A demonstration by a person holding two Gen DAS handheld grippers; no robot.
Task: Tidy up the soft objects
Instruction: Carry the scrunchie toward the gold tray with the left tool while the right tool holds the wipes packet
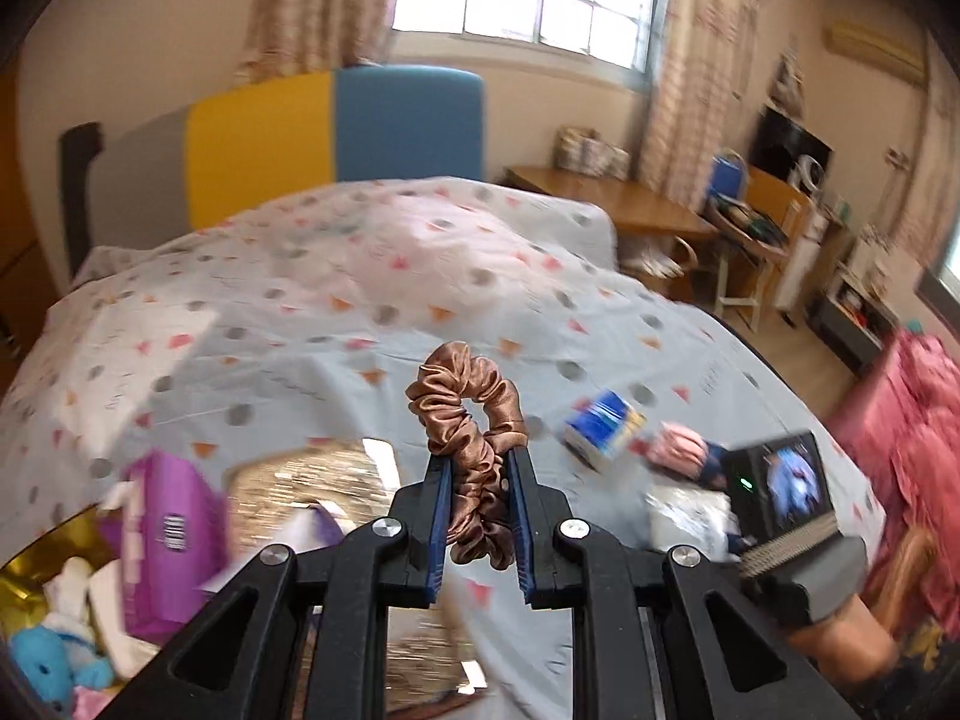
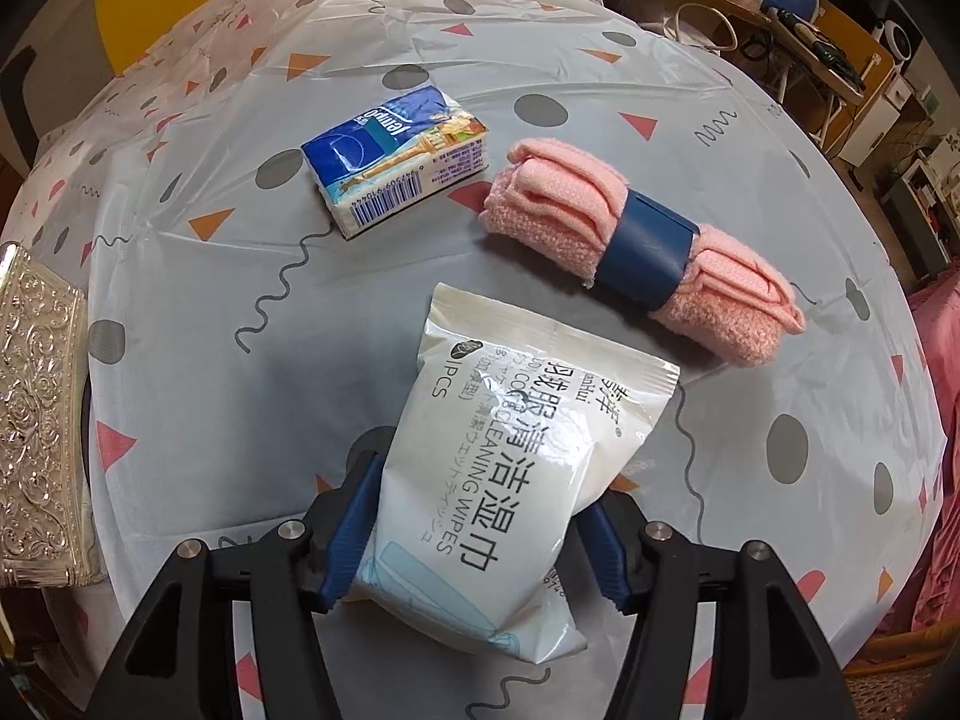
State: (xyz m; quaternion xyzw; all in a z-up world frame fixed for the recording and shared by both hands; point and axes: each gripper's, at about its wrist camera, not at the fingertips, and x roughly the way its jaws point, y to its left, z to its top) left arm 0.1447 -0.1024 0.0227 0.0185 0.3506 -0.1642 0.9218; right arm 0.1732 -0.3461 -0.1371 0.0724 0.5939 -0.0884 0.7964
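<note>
Where the cloth (image 2: 180,228) lies bare — wipes pack (image 2: 510,480) mid-table.

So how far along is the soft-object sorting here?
Done: plush toys already sit in the gold box. In hand: brown satin scrunchie in the left hand-held gripper; white wipes pouch between the right's jaws. Left: blue tissue pack, pink rolled towel.
</note>
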